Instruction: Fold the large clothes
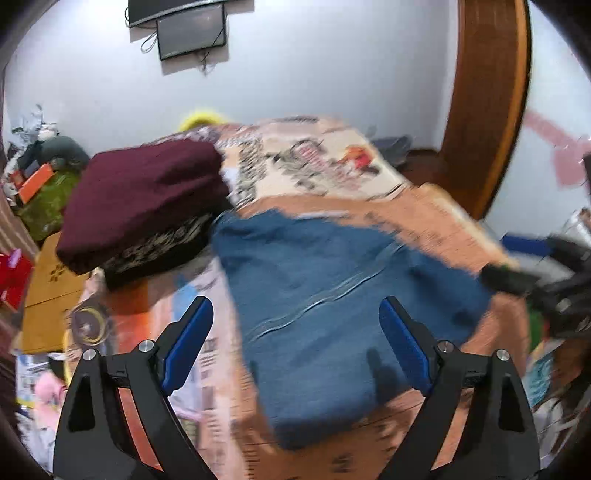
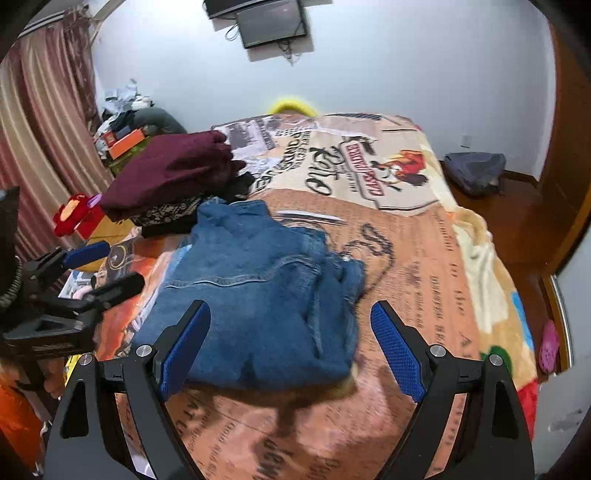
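The bed (image 2: 424, 258) fills the room here, spread with a printed orange and cream blanket (image 2: 413, 236) covered in lettering and a cartoon figure. On the middle of that blanket lies the blue denim garment (image 2: 258, 295), folded into a thick, roughly square bundle, seams and stitching on top, flat on the bed and touched by neither gripper. Just beyond its far left corner sits a stack of folded clothes, a maroon garment (image 2: 173, 170) on top of a dark patterned one (image 2: 166, 214), close beside the denim. On the wall behind, a dark screen (image 2: 271, 22) hangs above the head of the bed, and a striped curtain (image 2: 40, 122) runs down the left side. On to the tools: the left gripper (image 1: 295, 343) hovers over the near left part of the denim, blue pads spread wide, nothing between them; its view is smeared with motion blur. The right gripper (image 2: 290, 343) hangs above the near edge of the bundle, also spread wide and empty, the fabric lying below the pads.
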Motion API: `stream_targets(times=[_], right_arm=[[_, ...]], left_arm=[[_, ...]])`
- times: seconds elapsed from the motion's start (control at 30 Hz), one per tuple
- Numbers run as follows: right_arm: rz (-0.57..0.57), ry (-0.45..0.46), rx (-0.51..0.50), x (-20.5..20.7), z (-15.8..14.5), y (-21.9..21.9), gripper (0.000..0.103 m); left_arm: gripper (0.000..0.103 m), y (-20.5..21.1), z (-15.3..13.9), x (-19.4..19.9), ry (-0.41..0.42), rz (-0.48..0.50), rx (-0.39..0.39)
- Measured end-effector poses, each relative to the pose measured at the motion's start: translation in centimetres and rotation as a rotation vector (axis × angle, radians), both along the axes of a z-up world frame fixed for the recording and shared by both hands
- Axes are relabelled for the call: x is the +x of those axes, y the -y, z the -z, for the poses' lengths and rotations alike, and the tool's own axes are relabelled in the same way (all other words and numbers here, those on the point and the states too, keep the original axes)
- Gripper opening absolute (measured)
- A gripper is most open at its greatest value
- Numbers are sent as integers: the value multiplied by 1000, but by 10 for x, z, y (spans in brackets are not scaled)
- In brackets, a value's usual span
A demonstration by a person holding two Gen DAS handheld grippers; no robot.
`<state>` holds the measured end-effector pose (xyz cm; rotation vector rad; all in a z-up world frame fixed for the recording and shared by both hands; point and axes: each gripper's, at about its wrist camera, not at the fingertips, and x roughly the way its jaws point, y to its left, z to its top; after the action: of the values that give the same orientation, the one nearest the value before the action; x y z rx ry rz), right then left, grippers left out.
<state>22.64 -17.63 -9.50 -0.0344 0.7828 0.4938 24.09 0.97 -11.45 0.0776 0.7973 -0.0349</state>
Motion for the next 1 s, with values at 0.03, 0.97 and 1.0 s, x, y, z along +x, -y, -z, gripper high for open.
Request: stream_targets(times=[0.03,0.97,1.0], right_arm=[[-5,-9,-9,3,4,-4,87],[-121,-156,-146,61,37,-32,94],[-125,-178,-152,67,42,-34,94]], left_arm=[[91,-4,7,1,-17,-4,10],[92,-63,41,24,-96,-85,-67],[92,-67,45,27,-118,-82,-102]])
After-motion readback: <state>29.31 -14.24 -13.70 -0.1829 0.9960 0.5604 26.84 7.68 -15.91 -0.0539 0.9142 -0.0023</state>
